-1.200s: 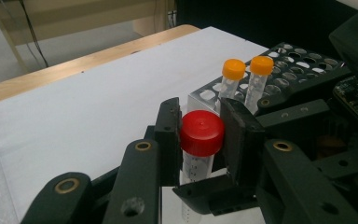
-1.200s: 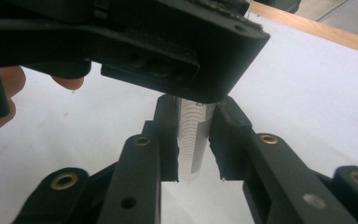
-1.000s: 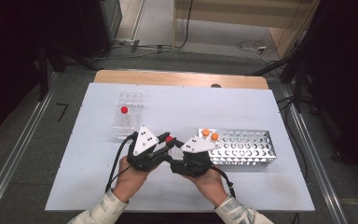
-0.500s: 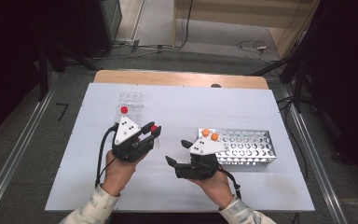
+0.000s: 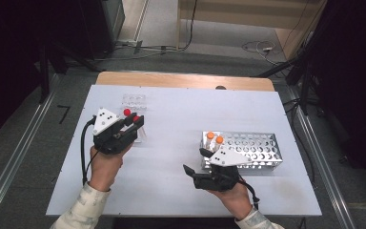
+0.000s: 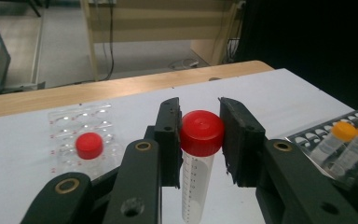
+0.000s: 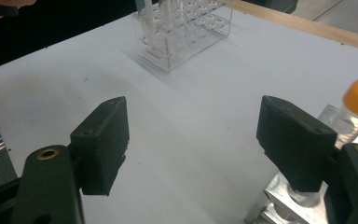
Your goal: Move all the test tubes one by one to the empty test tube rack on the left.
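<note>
Your left gripper (image 6: 200, 140) squeezed the red-capped tube (image 6: 199, 161) upright, ready for the clear rack (image 6: 81, 135); your right gripper (image 7: 193, 140) gaped open, holding nothing.

The left gripper (image 5: 132, 123) holds a red-capped tube (image 5: 136, 119) beside the clear rack (image 5: 134, 102). The right gripper (image 5: 194, 163) hangs, jaws apart, beside the metal rack (image 5: 257, 150).

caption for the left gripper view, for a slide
Left gripper shut on a red-capped tube, clear rack behind it.

no legible text; only unreadable graduation marks on the red-capped tube (image 6: 196, 186)
</note>
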Demonstrator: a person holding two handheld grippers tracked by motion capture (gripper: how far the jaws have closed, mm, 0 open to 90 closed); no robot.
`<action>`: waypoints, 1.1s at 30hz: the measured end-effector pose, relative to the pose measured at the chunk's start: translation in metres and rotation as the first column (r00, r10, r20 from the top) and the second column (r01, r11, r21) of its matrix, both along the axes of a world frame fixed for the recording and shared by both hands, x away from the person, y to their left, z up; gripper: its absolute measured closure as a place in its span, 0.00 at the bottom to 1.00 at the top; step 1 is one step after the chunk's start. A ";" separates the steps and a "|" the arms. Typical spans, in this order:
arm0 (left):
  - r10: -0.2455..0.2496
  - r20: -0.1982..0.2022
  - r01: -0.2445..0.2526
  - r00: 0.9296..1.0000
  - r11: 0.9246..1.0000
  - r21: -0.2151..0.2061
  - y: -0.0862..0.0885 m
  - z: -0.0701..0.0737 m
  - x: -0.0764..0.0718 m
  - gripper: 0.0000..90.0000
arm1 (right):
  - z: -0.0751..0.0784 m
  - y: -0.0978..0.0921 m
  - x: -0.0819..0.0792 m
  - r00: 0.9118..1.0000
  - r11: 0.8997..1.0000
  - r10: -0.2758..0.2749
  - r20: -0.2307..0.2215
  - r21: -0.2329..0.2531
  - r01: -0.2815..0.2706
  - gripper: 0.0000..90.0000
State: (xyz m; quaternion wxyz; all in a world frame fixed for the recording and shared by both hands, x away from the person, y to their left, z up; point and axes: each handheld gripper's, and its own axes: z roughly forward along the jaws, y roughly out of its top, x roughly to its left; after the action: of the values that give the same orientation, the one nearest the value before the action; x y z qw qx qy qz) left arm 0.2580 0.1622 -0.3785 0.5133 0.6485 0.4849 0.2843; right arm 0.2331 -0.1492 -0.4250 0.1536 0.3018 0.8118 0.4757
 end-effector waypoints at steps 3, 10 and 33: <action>0.021 -0.001 -0.021 1.000 1.000 -0.004 0.007 0.002 0.003 0.77 | 0.001 -0.006 -0.002 1.000 1.000 -0.006 0.005 0.002 0.006 0.27; 0.077 0.012 -0.077 0.997 0.997 0.005 0.021 0.009 0.009 0.77 | -0.001 -0.017 -0.006 1.000 1.000 -0.021 -0.002 -0.005 0.021 0.27; 0.179 0.026 -0.180 0.984 0.981 0.067 0.033 -0.004 0.034 0.77 | -0.003 -0.043 -0.007 0.997 0.997 -0.081 -0.014 0.001 0.081 0.27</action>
State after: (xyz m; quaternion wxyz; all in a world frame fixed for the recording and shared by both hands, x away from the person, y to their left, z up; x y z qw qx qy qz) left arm 0.2925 0.1954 -0.3823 0.4676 0.6167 0.5261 0.3526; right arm 0.2264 -0.1923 -0.4276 0.1667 0.3380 0.7995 0.4678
